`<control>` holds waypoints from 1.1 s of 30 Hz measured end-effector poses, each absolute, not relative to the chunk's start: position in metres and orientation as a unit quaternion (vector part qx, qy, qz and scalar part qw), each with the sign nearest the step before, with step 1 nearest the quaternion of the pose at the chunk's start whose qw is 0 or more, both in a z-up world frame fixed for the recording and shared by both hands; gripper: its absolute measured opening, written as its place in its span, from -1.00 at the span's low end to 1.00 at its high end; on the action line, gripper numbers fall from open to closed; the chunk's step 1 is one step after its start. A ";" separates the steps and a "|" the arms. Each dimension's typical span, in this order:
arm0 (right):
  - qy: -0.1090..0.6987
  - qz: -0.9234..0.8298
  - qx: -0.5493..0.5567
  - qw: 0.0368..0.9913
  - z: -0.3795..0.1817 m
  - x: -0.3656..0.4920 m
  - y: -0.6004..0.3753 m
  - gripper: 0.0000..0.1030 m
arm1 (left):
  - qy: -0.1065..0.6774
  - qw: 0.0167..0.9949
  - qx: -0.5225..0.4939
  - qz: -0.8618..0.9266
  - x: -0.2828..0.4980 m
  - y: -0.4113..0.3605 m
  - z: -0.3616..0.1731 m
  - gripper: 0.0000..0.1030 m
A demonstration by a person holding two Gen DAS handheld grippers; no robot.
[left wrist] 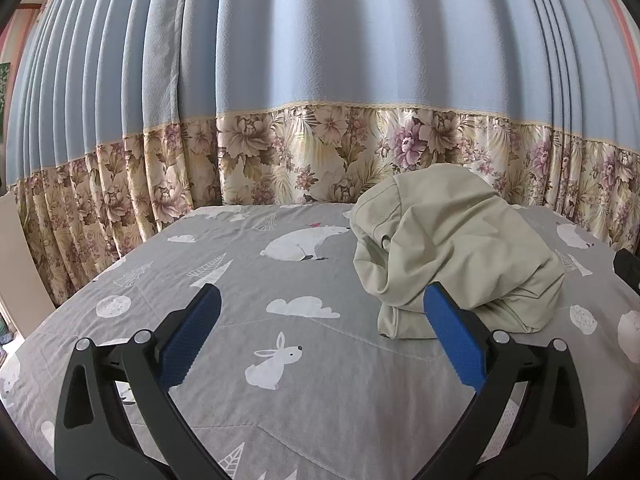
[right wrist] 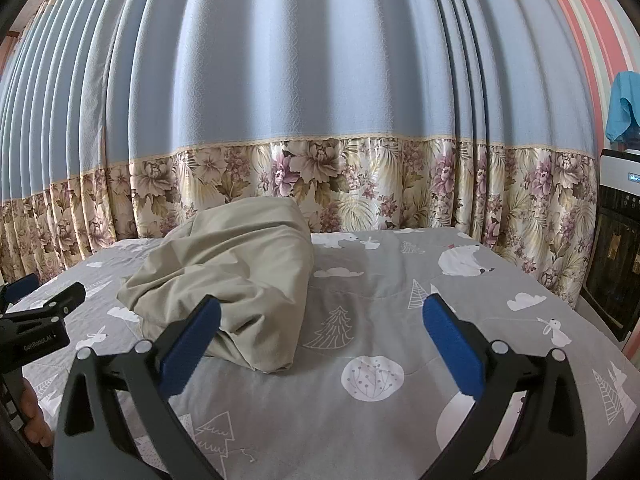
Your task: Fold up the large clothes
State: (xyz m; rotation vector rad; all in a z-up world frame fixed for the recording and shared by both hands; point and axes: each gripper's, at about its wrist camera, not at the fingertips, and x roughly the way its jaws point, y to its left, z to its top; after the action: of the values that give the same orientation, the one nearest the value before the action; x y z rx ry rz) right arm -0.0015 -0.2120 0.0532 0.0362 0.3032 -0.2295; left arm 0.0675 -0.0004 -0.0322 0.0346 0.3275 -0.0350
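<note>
A pale beige-green garment [left wrist: 452, 252] lies crumpled in a heap on the grey printed bedspread [left wrist: 280, 280]; it also shows in the right wrist view [right wrist: 232, 276]. My left gripper [left wrist: 322, 332] is open and empty, held above the bed with the heap just ahead of its right finger [left wrist: 452, 336]. My right gripper [right wrist: 322, 340] is open and empty, with the heap ahead of its left finger [right wrist: 192, 344]. The left gripper also shows at the left edge of the right wrist view [right wrist: 40, 312].
A blue curtain with a floral hem [left wrist: 320, 152] hangs behind the bed's far edge. A dark cabinet with a white appliance [right wrist: 616, 240] stands right of the bed. A blue cloth [right wrist: 624, 104] hangs on the striped wall.
</note>
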 end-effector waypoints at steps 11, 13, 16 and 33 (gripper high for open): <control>0.151 -0.113 0.018 0.982 0.053 -0.001 -0.212 0.96 | 0.160 0.986 0.030 -0.020 0.066 -0.007 -0.032 0.94; 0.151 -0.114 0.017 0.982 0.053 -0.002 -0.212 0.96 | 0.158 0.987 0.035 -0.019 0.066 -0.008 -0.031 0.94; 0.151 -0.114 0.018 0.982 0.053 -0.002 -0.212 0.96 | 0.156 0.987 0.040 -0.019 0.065 -0.010 -0.030 0.94; 0.151 -0.112 0.017 0.982 0.054 -0.002 -0.214 0.96 | 0.156 0.987 0.042 -0.025 0.065 -0.009 -0.031 0.94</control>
State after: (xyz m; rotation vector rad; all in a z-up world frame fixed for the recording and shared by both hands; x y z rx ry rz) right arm -0.0017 -0.2139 0.0535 0.0350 0.3031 -0.2262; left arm 0.0646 -0.0093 -0.0309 0.0845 0.3130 -0.0500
